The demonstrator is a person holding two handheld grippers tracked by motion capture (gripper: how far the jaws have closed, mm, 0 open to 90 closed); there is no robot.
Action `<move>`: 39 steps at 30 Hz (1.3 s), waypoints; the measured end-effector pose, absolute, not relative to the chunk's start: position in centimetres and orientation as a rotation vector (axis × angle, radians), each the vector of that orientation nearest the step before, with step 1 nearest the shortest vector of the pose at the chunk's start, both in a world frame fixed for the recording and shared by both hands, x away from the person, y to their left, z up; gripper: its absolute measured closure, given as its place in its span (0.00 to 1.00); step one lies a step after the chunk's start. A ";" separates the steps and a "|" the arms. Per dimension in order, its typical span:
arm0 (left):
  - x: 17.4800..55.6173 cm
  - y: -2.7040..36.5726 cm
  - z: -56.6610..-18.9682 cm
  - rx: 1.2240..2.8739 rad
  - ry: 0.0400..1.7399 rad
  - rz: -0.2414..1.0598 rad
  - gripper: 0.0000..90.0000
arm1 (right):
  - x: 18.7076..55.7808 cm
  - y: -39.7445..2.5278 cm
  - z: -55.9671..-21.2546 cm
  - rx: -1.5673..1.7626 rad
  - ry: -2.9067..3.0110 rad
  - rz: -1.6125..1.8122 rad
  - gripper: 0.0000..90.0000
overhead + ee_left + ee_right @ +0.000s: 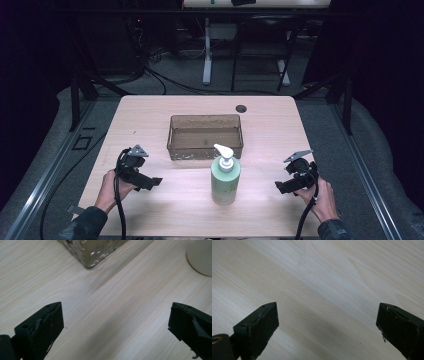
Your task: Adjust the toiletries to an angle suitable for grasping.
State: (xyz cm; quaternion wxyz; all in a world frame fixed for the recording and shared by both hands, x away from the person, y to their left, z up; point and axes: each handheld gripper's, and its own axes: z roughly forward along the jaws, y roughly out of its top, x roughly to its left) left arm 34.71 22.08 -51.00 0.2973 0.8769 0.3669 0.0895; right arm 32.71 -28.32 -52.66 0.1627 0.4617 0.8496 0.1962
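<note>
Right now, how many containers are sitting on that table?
2. A clear plastic bin sits mid-table, apparently empty. A green pump bottle stands upright just in front of it, between the left tool and right tool. Nothing seems hidden.

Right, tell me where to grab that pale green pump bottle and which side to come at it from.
Grip the pale green plastic pump bottle around its straight-sided body, below the white pump head, which is too narrow and probably loose. It stands upright, so come in level. The right claw, jaws wide open, has bare wooden table between itself and the bottle; the clear plastic tub blocks the far side.
</note>
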 end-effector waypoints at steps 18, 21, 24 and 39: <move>33.5 18.8 -50.3 2.372 0.853 0.200 0.00 | 33.1 -28.1 -52.8 1.294 2.454 0.509 0.04; 33.5 18.5 -50.2 2.381 0.832 0.204 0.00 | 33.0 -28.1 -52.8 1.302 2.455 0.518 0.04; 33.2 17.8 -50.1 2.381 0.815 0.198 0.00 | 33.0 -28.1 -52.8 1.301 2.454 0.518 0.04; 32.3 14.9 -48.9 2.369 0.708 0.163 0.00 | 33.1 -28.2 -52.8 1.307 2.456 0.511 0.04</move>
